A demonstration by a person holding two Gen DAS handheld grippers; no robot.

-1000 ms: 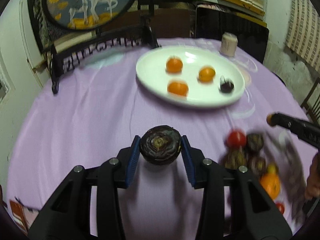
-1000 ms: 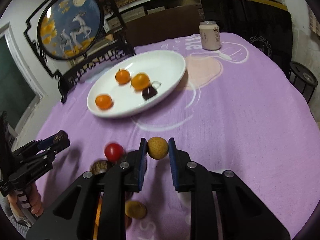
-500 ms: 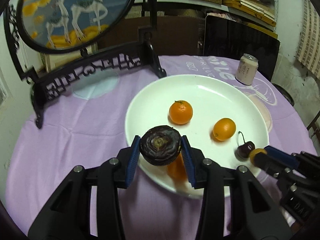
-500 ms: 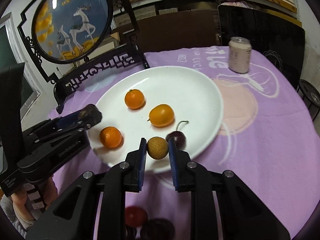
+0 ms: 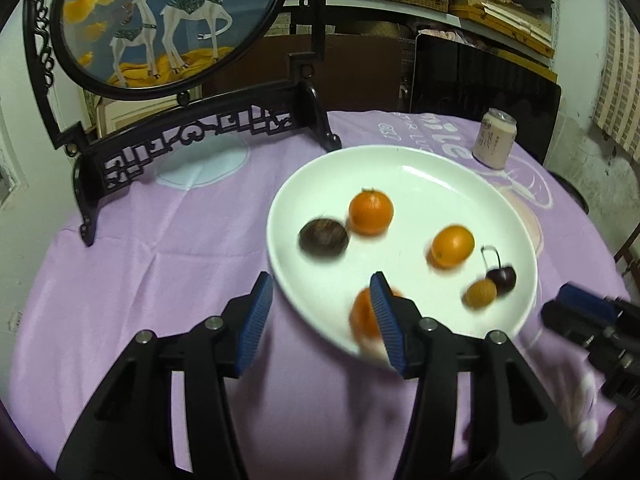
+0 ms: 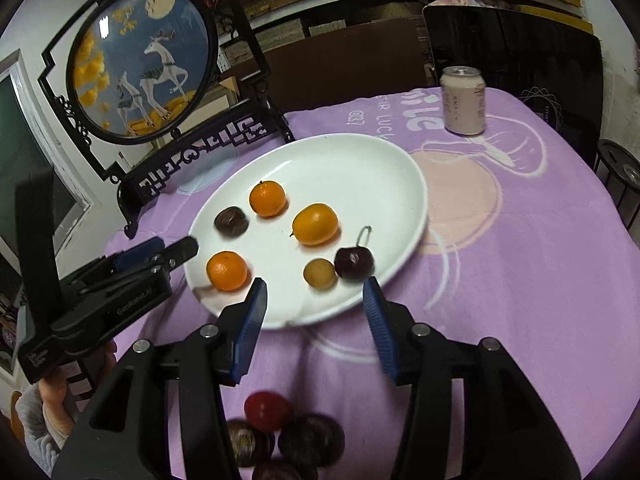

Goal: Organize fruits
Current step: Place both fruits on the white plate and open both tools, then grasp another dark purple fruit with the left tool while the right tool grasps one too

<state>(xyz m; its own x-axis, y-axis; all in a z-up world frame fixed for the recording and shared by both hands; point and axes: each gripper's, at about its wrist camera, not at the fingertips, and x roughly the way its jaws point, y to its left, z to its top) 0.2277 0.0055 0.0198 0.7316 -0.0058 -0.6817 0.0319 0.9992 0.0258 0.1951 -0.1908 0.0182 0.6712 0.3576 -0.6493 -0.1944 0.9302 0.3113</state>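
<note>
Longan point(image 6: 319, 273) just beyond right hand-held gripper point(image 6: 316, 307)

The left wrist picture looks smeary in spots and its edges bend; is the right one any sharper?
Left wrist view: the nearest orange and the right gripper smear with motion blur, and glare streaks the white plate. Right wrist view: the plate's fruit is crisper; only the red fruit close to the lens is soft. Both bend and darken toward the corners.
</note>
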